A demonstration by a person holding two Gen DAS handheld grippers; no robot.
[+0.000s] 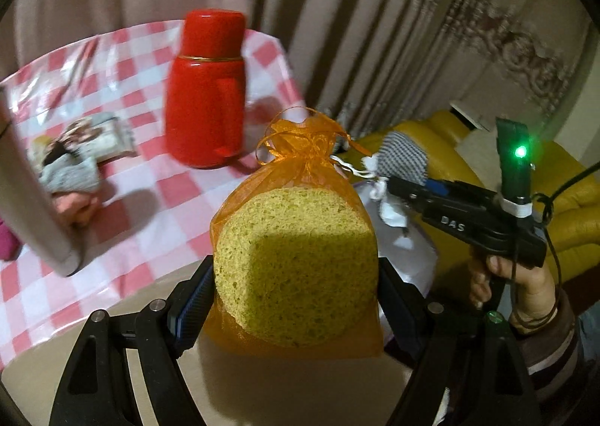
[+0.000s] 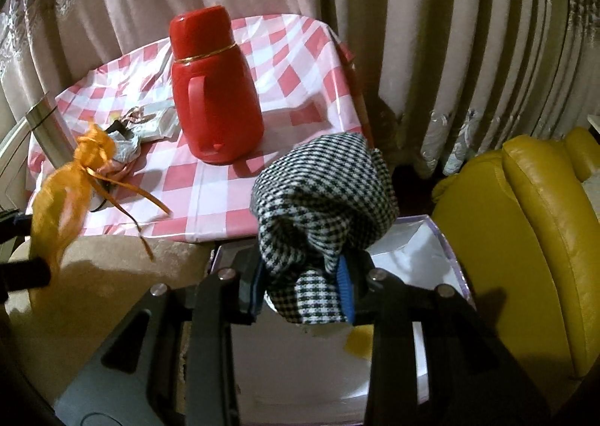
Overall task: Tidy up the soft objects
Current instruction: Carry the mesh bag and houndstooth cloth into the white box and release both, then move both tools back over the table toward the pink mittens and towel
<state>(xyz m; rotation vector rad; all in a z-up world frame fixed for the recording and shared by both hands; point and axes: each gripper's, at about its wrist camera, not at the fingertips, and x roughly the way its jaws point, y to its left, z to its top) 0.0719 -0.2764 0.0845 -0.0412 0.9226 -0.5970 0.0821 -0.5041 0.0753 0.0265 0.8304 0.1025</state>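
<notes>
Both soft items are off the table (image 2: 300,62) and in hand, w/ neither yet put away. The left gripper (image 1: 296,287) has its jaws spread wide and pressed on either side of an orange mesh bag (image 1: 300,201) w/ a yellow sponge (image 1: 296,264) inside, drawstring end up, held in the air just off the table edge. The right gripper (image 2: 303,287) has its jaws part-way closed around the lower end of a checked cloth bundle (image 2: 322,201), which bulges up above the pads; whether the pads are pressing firmly or easing off can't be told from the right wrist view. Directly under that bundle sits a clear bin (image 2: 442,238), just beside a yellow sofa (image 2: 525,219), its white floor looking mostly bare apart from a small yellow patch I can't identify. That looks like the drop spot, so the cloth seems closest to being stowed, w/ the bag next. Left on the table: a red flask (image 2: 213,88), not a soft item, and a small heap by it, incl. grey cloth-like stuff (image 1: 71,171) and something pinkish, too blurred to name, which may still need sorting. Judged roughly: pick-ups done, placing not yet, leftovers on the table still to go.
</notes>
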